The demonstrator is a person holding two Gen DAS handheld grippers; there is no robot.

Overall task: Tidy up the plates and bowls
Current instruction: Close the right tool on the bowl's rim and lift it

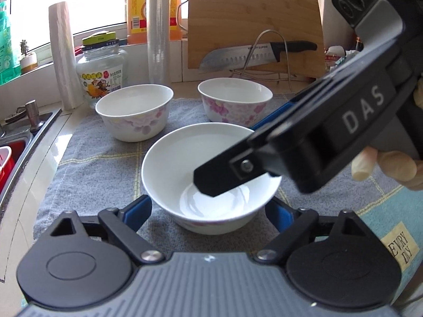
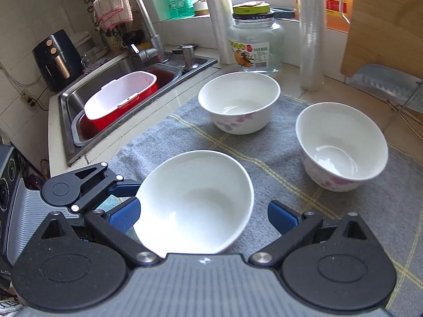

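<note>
The nearest floral bowl (image 1: 210, 177) is seen on the grey towel (image 1: 87, 163), between the blue pads of the left hand-held gripper (image 1: 211, 211), whose jaws are wide and not yet pressing. From three o'clock, the right hand-held gripper (image 2: 203, 216), also wide, is reached over its rim, probably to steady it. Two matching bowls (image 1: 134, 111) are left at twelve o'clock, likely for stacking.

near bowl (image 2: 194, 203) on towel (image 2: 277, 163) | two bowls (image 2: 239, 101) behind | sink (image 2: 127, 100) left
</note>
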